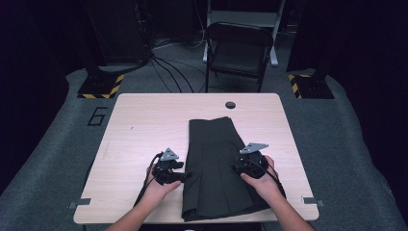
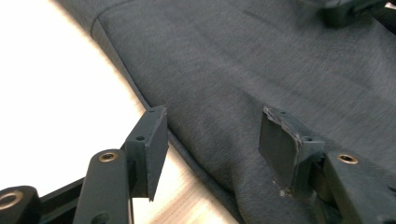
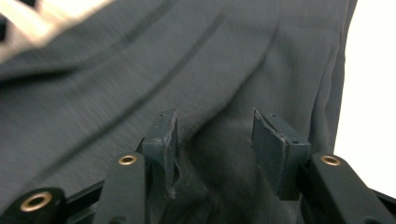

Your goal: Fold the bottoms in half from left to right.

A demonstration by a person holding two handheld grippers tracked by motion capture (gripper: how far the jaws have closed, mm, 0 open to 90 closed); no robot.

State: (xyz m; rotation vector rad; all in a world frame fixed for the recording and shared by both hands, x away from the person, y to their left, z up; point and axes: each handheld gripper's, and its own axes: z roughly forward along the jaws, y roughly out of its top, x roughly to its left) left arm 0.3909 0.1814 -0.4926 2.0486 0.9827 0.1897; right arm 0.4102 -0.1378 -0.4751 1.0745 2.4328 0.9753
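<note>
On surface (image 1: 144, 120), skirt (image 1: 214, 163) folded; both grippers' fingers (image 2: 152, 140) apart, empty. Risk: dragging hem, undoing fold.

Close view along the right hand-held gripper (image 3: 212, 140), whose two black jaws rise from the bottom edge and stand apart, with brass-coloured screws on their arms. Dark grey fabric (image 3: 154, 70) lies beneath and beyond them, marked by long pressed creases running diagonally. A soft hump of the cloth sits in the gap between the jaws, and neither pad presses on it. A bright strip of the desk (image 3: 371, 88) shows along the right edge, beside the fabric's border.
</note>
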